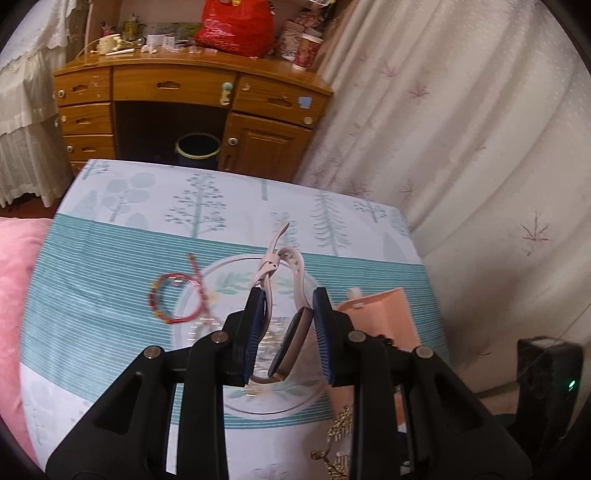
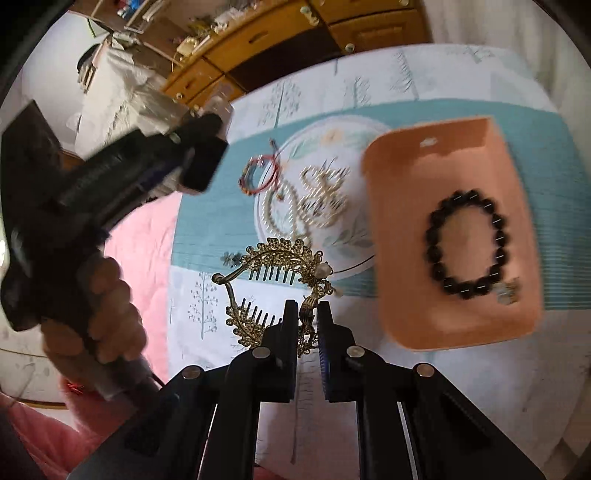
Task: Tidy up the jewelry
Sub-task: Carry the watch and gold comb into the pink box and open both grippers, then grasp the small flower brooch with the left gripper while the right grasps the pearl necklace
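My left gripper [image 1: 289, 301] is shut on a pale pink wristwatch [image 1: 286, 350] and holds it above the table; its strap [image 1: 275, 258] loops up between the fingers. My right gripper [image 2: 307, 308] is shut on a gold hair comb [image 2: 273, 266] with dark teeth, lifted over the cloth. An orange tray [image 2: 406, 295] lies to the right with a black bead bracelet [image 2: 465, 243] in it. The tray also shows in the left wrist view [image 1: 373, 314]. A red cord bracelet [image 1: 173, 299] lies left of centre; it also shows in the right wrist view [image 2: 260, 175]. A pearl and gold necklace [image 2: 317, 195] lies on the cloth.
A tree-patterned teal tablecloth [image 1: 110, 258] covers the table. A pink cushion [image 1: 14, 295] lies at the left. A wooden dresser [image 1: 184, 110] with clutter and a red bag [image 1: 236, 26] stands behind. Curtains [image 1: 461, 129] hang at the right. The left gripper body and hand [image 2: 110, 221] fill the right wrist view's left.
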The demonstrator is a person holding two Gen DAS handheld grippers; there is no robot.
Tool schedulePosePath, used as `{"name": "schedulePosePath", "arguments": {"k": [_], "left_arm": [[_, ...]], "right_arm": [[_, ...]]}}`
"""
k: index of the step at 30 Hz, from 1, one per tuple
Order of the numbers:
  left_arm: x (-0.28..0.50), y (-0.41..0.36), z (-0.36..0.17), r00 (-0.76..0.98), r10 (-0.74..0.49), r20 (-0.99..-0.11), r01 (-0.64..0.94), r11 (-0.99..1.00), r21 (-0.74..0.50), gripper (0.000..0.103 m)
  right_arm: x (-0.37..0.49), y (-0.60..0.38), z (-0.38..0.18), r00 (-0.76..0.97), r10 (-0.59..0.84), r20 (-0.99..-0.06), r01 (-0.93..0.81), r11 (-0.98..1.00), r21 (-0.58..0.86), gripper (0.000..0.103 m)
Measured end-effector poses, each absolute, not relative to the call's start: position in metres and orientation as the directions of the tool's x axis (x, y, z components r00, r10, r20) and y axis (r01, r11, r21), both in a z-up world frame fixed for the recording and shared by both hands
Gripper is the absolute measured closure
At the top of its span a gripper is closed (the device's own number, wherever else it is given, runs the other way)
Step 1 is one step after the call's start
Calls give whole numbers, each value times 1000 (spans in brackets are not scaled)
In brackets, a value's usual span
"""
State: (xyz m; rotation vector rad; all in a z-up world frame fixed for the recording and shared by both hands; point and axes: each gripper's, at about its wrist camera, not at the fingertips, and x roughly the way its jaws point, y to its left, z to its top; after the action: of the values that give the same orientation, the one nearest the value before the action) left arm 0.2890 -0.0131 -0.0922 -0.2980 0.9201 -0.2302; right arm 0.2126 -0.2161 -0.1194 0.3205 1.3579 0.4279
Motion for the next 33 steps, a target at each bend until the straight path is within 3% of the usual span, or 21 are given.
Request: {"name": "schedulePosePath", "arguments": {"k": [5, 12, 13, 14, 15, 16, 18, 22, 29, 32, 33], "left_arm": [[292, -56, -97, 546, -417, -726, 91, 891, -444, 79], [287, -119, -112, 485, -433, -760, 98, 890, -445, 78], [284, -126, -115, 476, -435, -764, 93, 889, -448, 77], [282, -132, -119, 464, -429, -775, 80, 892, -446, 69], [282, -136, -122, 453, -415, -789, 61, 897, -437, 63], [281, -140, -127, 440, -398, -805, 35, 903, -428, 54], [282, -144, -136, 407, -394, -824, -2, 902, -432, 53], [281, -142, -152, 362, -393, -845, -68, 893, -444, 53], [273, -119, -151, 415, -351, -839, -36, 915, -401, 53], [267, -98, -145, 445, -353, -823, -14, 916, -401, 53], [265, -90, -144, 454, -345, -822, -10, 920, -391, 53]], "right_arm": [[217, -256, -108, 183, 448, -875, -96, 894, 438, 94], [229, -305, -115, 187, 384, -904, -58, 923, 380, 93], [230, -311, -115, 194, 367, -910, -57, 930, 363, 93], [231, -313, -115, 196, 361, -912, -61, 932, 357, 93], [232, -317, -118, 190, 363, -912, -71, 932, 356, 91], [232, -321, -122, 181, 367, -912, -70, 930, 361, 82], [233, -326, -128, 165, 373, -913, -46, 928, 371, 68], [234, -329, -138, 161, 328, -931, -44, 944, 326, 68], [228, -317, -147, 183, 327, -927, -21, 944, 328, 65], [221, -309, -146, 213, 312, -926, 6, 947, 321, 60], [218, -305, -145, 225, 313, -923, 15, 946, 325, 54]]}}
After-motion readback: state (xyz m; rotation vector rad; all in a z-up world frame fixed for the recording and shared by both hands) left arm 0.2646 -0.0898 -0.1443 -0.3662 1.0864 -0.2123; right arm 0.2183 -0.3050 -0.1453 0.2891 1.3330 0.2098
